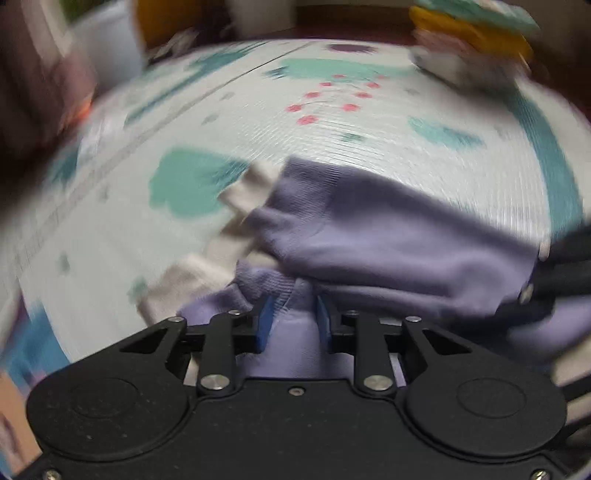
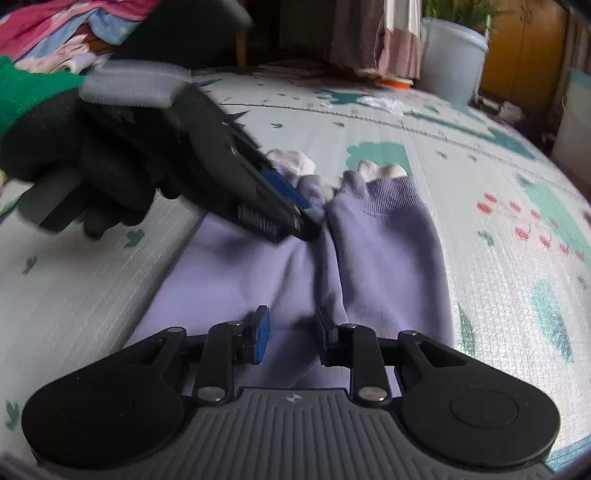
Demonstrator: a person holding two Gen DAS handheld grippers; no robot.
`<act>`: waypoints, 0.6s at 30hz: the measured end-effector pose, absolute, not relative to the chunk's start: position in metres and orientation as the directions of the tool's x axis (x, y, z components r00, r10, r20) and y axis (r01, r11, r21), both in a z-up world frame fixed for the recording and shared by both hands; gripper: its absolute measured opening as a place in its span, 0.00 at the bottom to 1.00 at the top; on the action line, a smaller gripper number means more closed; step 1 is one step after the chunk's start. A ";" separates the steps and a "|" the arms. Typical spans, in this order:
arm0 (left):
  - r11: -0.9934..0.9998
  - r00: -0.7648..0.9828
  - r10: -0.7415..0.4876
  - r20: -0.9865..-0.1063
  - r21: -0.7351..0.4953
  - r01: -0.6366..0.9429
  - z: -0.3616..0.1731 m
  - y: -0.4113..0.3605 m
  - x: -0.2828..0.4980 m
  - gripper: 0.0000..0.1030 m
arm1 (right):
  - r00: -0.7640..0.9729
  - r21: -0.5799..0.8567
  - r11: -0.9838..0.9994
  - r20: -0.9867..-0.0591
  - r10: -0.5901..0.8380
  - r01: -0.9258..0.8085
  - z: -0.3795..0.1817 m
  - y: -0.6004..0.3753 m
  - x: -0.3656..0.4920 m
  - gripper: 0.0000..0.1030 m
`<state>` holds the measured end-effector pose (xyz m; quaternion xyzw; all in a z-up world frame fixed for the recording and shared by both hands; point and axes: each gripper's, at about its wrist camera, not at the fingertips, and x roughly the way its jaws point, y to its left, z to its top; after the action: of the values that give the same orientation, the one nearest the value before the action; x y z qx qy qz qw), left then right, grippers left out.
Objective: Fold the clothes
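A purple garment (image 2: 380, 258) with ribbed cuffs (image 2: 380, 192) and a white lining lies crumpled on the patterned play mat (image 2: 461, 155). My left gripper (image 1: 292, 317) points down at one bunched end of the garment (image 1: 388, 236). A hump of cloth stands between its blue pads (image 1: 264, 323), whose inner faces still show, so it is open. In the right wrist view the left gripper (image 2: 303, 218), held by a black-gloved hand (image 2: 92, 166), touches the cloth near the cuffs. My right gripper (image 2: 291, 328) hovers low over the garment's near part, open, with cloth under its fingers. It shows at the right edge (image 1: 533, 273) of the left wrist view.
A stack of folded clothes (image 1: 472, 37) sits at the mat's far right in the left wrist view. A heap of pink and blue clothes (image 2: 55, 33) lies far left in the right wrist view. A white bucket (image 2: 450, 62) and wooden furniture stand beyond the mat.
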<state>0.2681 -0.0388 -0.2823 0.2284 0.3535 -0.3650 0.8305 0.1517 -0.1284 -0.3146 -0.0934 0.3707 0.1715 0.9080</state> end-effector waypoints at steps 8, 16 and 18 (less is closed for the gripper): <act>0.719 0.542 -0.438 -0.717 0.082 0.690 -0.262 -0.014 0.265 0.26 | 0.682 -0.076 0.914 -0.691 0.240 -0.398 -0.321 -0.128 0.139 0.26; 0.722 0.547 -0.387 -0.742 0.125 0.680 -0.270 -0.020 0.283 0.28 | 0.654 -0.084 0.908 -0.721 0.228 -0.410 -0.321 -0.126 0.148 0.26; 0.727 0.553 -0.423 -0.718 0.096 0.680 -0.258 -0.015 0.278 0.28 | 0.619 -0.070 0.882 -0.738 0.268 -0.465 -0.308 -0.126 0.154 0.26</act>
<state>0.2775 -0.0147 -0.2580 0.1850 0.3478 -0.3199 0.8617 0.1536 -0.1262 -0.3081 -0.1281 0.3848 0.2059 0.8906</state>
